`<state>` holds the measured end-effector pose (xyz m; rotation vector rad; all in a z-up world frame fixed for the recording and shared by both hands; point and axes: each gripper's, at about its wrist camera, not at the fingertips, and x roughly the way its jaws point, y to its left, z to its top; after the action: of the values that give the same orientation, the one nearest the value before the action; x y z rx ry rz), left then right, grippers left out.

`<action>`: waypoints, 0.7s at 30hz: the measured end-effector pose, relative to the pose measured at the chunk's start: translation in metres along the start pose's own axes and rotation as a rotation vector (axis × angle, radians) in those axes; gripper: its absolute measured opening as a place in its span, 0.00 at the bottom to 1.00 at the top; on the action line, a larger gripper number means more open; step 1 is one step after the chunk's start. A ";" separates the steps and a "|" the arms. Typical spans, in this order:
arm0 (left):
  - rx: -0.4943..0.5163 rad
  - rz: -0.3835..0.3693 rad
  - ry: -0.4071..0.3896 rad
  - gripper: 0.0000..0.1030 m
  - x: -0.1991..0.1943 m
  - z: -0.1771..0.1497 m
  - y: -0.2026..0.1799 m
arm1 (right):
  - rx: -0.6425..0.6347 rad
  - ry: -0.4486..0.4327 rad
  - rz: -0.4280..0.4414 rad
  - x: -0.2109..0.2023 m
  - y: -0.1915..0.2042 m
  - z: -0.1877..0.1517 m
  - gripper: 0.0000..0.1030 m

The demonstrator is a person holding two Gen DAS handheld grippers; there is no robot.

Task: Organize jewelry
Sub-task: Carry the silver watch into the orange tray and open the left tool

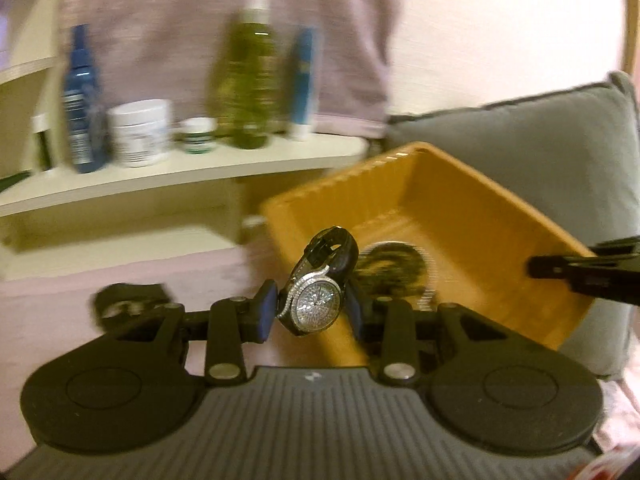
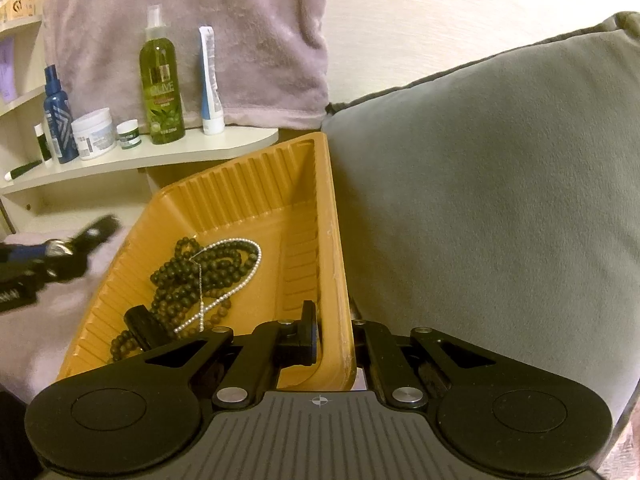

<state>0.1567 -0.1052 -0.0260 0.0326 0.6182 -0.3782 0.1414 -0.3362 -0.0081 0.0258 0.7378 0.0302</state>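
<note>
**Watch in a side pinch, tray held by one wall**

Nearest, the left gripper (image 1: 312, 312) is clenched on the watch (image 1: 316, 304), its blue pads (image 1: 267, 308) pressing the rim of the jewelled case from either side; the black strap loops free above the jaws, just short of the orange tray (image 1: 460, 216); the case sits tilted, so a jolt could, I judge, twist it out onto the pink bedding (image 1: 120, 280) below.

The right gripper (image 2: 334, 340) is clamped shut on the tray's near wall, one finger inside, the other outside; a hold on one thin wall may let the tray tip or flex if the watch lands hard.

Inside the tray lie the dark bead necklaces (image 2: 188, 276) and a silver chain (image 2: 224, 276); the strap could snag or tangle in them.

Further off, the grey cushion (image 2: 500, 184) backs the tray; beyond, the shelf (image 2: 160, 156) carries a green bottle (image 2: 162, 88), clear of the path.
</note>
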 end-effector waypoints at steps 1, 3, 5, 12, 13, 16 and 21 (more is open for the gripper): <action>0.007 -0.018 0.003 0.32 0.003 0.000 -0.007 | 0.001 -0.001 0.001 0.000 -0.001 0.000 0.05; 0.016 -0.048 0.010 0.32 0.007 0.001 -0.016 | 0.004 -0.002 0.003 0.000 -0.001 0.000 0.05; 0.029 -0.066 0.016 0.32 0.012 0.002 -0.025 | 0.007 -0.003 0.004 0.000 -0.001 0.000 0.05; 0.051 -0.105 0.043 0.32 0.025 -0.002 -0.040 | 0.011 -0.003 0.006 0.000 -0.002 0.000 0.05; 0.052 -0.107 0.044 0.32 0.027 -0.002 -0.041 | 0.011 -0.004 0.006 -0.001 -0.002 -0.001 0.05; 0.074 -0.112 0.047 0.32 0.029 -0.005 -0.045 | 0.011 -0.003 0.006 -0.001 -0.002 -0.001 0.05; 0.087 -0.113 0.042 0.43 0.029 -0.006 -0.047 | 0.012 -0.003 0.006 0.000 -0.002 -0.001 0.05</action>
<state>0.1588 -0.1581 -0.0438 0.0896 0.6466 -0.5147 0.1406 -0.3380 -0.0084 0.0394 0.7346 0.0319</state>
